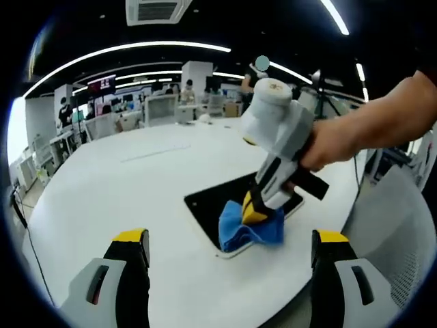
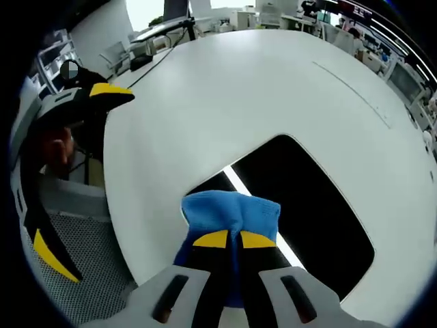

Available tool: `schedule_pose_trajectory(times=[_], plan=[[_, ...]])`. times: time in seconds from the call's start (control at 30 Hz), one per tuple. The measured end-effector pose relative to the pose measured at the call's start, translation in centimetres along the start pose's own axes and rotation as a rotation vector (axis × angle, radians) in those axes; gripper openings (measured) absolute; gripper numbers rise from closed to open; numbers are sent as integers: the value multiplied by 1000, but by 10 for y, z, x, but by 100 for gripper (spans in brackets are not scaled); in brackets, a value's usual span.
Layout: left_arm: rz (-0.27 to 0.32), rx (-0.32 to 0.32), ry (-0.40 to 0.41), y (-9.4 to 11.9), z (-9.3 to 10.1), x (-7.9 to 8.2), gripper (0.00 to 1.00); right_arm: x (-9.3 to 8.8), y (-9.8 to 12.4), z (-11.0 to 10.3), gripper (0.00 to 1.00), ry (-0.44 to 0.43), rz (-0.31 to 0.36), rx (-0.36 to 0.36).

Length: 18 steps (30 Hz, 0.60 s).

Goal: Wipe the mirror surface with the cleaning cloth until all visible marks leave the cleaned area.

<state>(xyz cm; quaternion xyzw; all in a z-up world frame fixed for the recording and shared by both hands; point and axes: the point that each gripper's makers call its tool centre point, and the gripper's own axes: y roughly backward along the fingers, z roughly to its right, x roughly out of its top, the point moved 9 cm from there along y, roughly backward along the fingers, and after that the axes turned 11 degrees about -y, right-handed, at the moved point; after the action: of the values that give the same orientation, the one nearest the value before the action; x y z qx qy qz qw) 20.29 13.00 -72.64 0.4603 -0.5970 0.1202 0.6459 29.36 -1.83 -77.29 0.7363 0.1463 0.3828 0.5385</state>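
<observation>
A dark rectangular mirror (image 1: 215,203) (image 2: 307,198) lies flat on the round white table (image 1: 116,184) (image 2: 232,89). A blue cleaning cloth (image 1: 251,227) (image 2: 229,213) rests on the mirror's near end, pinched between the yellow-tipped jaws of my right gripper (image 2: 227,239) (image 1: 254,214), which a hand holds from the right in the left gripper view. A bright light strip reflects in the glass beside the cloth. My left gripper (image 1: 232,246) hovers over the table's near edge, short of the mirror, jaws wide apart and empty; it also appears at the left of the right gripper view (image 2: 89,99).
A grey mesh chair (image 2: 82,273) (image 1: 403,232) stands by the table edge beside the mirror. Desks, monitors, chairs and people of an open office lie beyond the table's far side (image 1: 157,102).
</observation>
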Motion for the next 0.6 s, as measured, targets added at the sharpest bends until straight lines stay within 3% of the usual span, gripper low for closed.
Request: schedule_pose_trajectory(times=[0.2,0.3,0.37,0.6], plan=[[20,-1,29,0,-4,11,99,-4,1,-4,0,-10,1,15],[-16,-16,-28,-4,3,15,99,-6,2,-5,0,-17,3,23],[5,-29,-33,-5,8,17,99,-7,2,-5,0,-19,1,27],[11,-45,18,-6,7,6,99,-8,2,-6,0,-17,4,29]])
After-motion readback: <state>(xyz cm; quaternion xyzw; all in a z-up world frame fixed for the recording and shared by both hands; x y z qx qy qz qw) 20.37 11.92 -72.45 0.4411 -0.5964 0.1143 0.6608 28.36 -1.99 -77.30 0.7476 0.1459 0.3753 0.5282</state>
